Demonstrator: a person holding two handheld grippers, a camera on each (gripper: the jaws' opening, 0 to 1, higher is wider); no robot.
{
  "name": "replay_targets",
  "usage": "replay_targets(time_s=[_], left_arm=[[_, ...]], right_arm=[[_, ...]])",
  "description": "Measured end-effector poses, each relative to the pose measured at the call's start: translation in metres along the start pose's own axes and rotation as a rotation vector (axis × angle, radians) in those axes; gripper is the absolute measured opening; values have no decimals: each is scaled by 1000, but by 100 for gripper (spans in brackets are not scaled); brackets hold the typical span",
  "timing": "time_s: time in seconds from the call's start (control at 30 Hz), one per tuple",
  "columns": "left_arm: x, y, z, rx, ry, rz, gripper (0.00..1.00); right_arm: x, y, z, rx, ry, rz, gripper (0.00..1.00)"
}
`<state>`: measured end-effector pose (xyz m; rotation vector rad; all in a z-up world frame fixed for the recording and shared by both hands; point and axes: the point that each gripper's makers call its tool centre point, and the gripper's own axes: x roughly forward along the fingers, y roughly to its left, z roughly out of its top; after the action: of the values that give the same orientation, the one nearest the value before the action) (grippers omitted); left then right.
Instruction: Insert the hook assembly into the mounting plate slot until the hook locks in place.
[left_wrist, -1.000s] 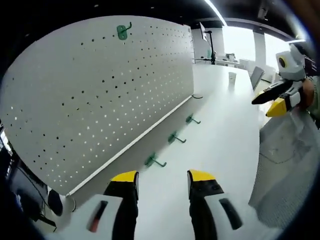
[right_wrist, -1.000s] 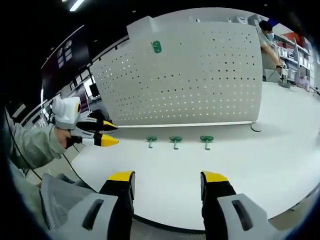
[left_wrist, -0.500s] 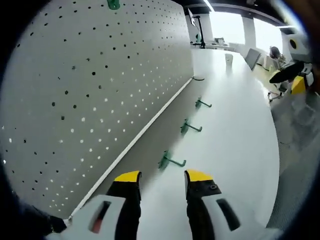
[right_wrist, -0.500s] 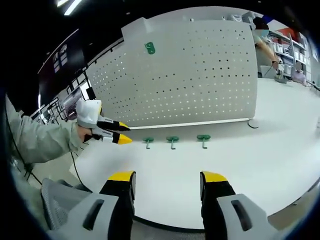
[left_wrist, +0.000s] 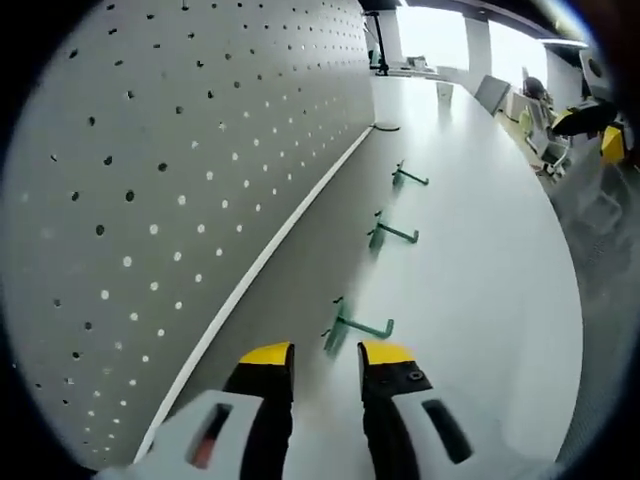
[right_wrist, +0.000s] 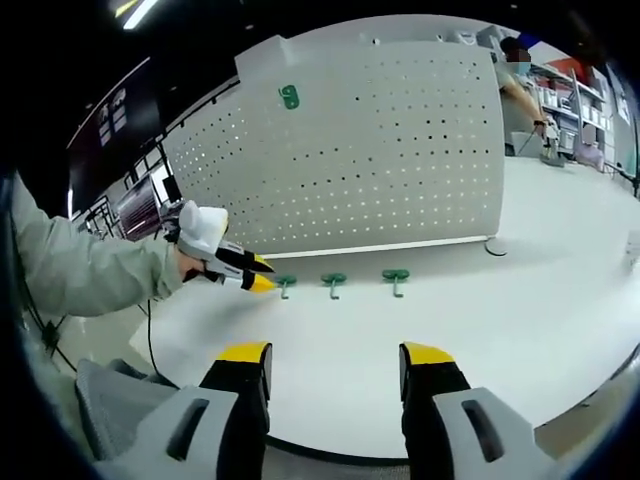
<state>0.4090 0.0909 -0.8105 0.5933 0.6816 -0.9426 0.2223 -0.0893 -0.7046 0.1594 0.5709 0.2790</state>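
— So what changed in the last second?

— Mostly the left gripper (left_wrist: 326, 352); it has dropped low along the pegboard (left_wrist: 150, 170) and closed in on the nearest hook (left_wrist: 352, 326), which now lies on the table (left_wrist: 480, 260) just ahead of its tips; jaws narrowly apart, holding nothing.

— And the right?

— Right gripper (right_wrist: 335, 355) hangs back near the table edge, jaws spread and empty; it sees the left gripper (right_wrist: 258, 282) beside the first of three hooks.

— Meaning?

— Likely a pick-up is imminent; insertion into the board hasn't begun; one hook (right_wrist: 289, 97) already hangs up high.
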Motion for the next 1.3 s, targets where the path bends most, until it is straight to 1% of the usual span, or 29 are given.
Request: replay_targets(time_s=[0.33, 0.43, 0.63, 0.7, 0.83, 0.93, 1.07, 1.23, 1.27, 1.3], left_arm=[[10, -1, 2, 6, 4, -15, 23], [13, -2, 2, -1, 9, -15, 23], [17, -2, 6, -21, -1, -24, 20], [19, -2, 7, -26, -3, -25, 16], [21, -6, 7, -32, -5, -39, 7], [21, -6, 7, -28, -9, -42, 5], [22, -6, 7, -54, -12, -43, 4], [21, -6, 7, -79, -19, -29, 4], [21, -5, 7, -87, -22, -24, 4], [21, -5, 7, -119, -24, -14, 4]], right_arm=[[0, -5, 1, 4, -11, -27, 49], [-1, -7, 1, 6, -13, -32, 49], [-1, -9, 2, 5, -18, -45, 48], [-1, -10, 2, 6, -21, -50, 48], [-2, -11, 2, 5, -22, -56, 48], [-2, -12, 2, 4, -22, -59, 48], [-2, -12, 2, 1, -23, -62, 47], [-2, -13, 3, -4, -26, -67, 47], [-2, -13, 3, -4, -26, -67, 47], [-2, -13, 3, -5, -26, -67, 47]])
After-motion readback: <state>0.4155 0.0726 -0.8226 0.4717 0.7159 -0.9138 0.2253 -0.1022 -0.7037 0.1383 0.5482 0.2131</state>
